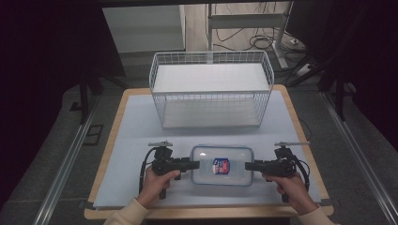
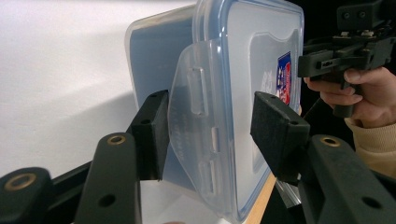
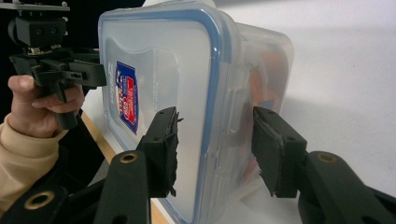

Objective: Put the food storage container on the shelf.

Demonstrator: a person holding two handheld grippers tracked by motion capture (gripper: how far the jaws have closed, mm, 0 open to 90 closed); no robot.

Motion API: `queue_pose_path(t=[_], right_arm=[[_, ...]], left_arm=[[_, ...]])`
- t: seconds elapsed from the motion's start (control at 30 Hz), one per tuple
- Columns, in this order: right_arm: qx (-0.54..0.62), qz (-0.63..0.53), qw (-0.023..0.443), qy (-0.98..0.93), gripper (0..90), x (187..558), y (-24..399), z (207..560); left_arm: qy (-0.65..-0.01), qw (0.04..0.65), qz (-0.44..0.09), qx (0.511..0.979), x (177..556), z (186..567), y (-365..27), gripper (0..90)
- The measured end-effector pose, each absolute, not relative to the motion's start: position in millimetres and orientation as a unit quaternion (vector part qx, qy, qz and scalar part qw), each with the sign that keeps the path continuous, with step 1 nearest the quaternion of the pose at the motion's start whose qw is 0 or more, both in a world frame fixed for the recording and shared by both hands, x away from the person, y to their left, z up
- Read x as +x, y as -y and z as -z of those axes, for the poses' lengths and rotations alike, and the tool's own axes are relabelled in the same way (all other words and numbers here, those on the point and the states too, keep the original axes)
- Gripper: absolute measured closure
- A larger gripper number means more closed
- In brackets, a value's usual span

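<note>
Dark floor and black stands sit all around a wooden table (image 1: pixel 111 140) with a big pale blue mat (image 1: pixel 136 140) on top. Cables lie on the floor far behind it.

At the back of the mat stands a white wire basket (image 1: pixel 211 91), the biggest thing on the table, with its open side up.

In front of the basket, near the person's edge of the mat, lies a clear plastic food box (image 1: pixel 221 165). It lies flat with its lid on. The lid has a blue rim and a small red and blue sticker (image 1: pixel 220 166) in the middle. In the left gripper view, a clip flap (image 2: pixel 194 130) at the box's end sticks out, not pressed down.

Two hands in cream sleeves (image 1: pixel 126 215) come in from the bottom. The left gripper (image 1: pixel 196 164) is at the left end of the box. Its jaws have closed in on that end, one under the box and one by the lid, with the clip flap between them. I cannot tell if both pads press on it.

The right gripper (image 1: pixel 248 165) is at the right end of the box. Its jaws stand on both sides of that end, one by the lid and one by the bottom. They look partly open, with small gaps beside the box.
</note>
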State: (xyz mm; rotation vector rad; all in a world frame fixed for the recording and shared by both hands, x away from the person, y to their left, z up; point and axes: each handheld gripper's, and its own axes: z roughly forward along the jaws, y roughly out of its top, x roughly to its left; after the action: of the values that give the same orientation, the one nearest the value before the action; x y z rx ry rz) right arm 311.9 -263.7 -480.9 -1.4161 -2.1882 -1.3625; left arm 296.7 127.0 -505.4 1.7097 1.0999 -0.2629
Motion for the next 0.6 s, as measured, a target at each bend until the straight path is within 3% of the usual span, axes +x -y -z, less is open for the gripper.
queue_pose_path(t=[0.6], right_arm=[[-0.457, 0.484, 0.076, 0.743, 53.3, 309, 263, 464]], left_arm=[[-0.444, 0.535, 0.077, 0.715, 296, 481, -129, 48.9]])
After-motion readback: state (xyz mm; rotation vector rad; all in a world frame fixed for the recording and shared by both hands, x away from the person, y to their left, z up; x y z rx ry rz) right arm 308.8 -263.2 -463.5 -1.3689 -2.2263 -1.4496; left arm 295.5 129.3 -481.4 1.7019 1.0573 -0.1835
